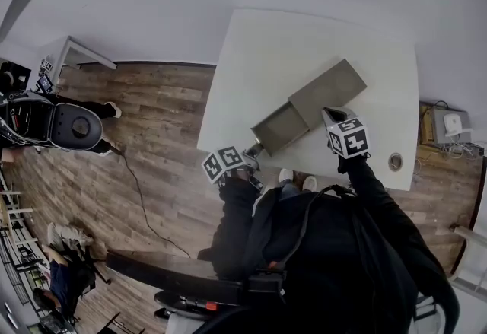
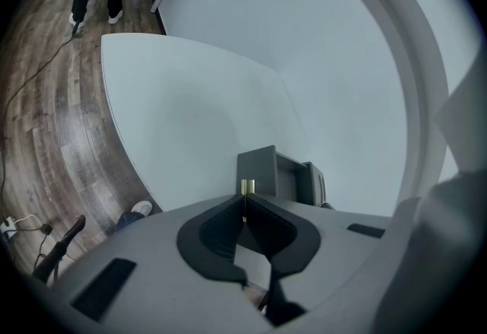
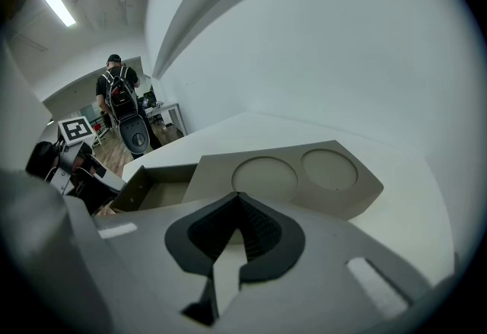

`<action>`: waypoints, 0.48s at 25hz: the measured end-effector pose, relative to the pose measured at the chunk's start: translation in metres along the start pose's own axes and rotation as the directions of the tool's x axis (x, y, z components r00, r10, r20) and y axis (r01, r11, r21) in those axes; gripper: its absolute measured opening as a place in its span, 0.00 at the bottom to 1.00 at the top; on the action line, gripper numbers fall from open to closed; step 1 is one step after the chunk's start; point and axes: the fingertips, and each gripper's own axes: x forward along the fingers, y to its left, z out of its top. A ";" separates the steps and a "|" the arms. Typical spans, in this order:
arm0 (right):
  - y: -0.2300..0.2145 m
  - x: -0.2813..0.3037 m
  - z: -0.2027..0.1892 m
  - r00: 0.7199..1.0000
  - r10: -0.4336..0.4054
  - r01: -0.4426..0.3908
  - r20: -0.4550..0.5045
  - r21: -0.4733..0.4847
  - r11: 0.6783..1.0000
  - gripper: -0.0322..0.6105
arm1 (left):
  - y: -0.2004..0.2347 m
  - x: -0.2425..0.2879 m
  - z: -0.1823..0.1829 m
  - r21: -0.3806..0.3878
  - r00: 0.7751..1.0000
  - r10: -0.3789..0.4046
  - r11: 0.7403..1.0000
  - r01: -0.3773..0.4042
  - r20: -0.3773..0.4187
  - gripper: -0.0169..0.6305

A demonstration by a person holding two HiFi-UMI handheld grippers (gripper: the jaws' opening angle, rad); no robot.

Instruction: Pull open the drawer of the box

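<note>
A white table (image 1: 251, 43) is occupied by a grey box (image 1: 327, 89), whose drawer (image 1: 280, 127) is seen pulled out toward the table's near edge. The drawer's small brass knob (image 2: 246, 187) is pinched between the closed jaws of the left gripper (image 2: 244, 199). The right gripper (image 3: 240, 199), jaws together and empty, is held over the box top.

Head camera looks steeply down on the table (image 1: 304, 43); both gripper cameras, low at its near edge, face the box (image 2: 262, 171) close-up.
</note>
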 end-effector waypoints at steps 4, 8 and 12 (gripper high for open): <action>0.000 0.001 0.000 1.000 0.000 0.000 0.004 0.002 1.000 0.04 | 0.002 0.000 0.001 0.003 1.000 0.005 1.000 -0.005 0.003 0.05; 0.000 0.001 -0.002 1.000 0.001 -0.001 0.007 -0.002 1.000 0.04 | 0.003 -0.001 0.000 0.006 1.000 0.002 1.000 -0.003 0.006 0.05; 0.003 0.001 -0.002 1.000 0.004 -0.004 0.009 -0.002 1.000 0.04 | 0.006 -0.002 0.001 0.011 1.000 0.008 1.000 -0.008 0.006 0.05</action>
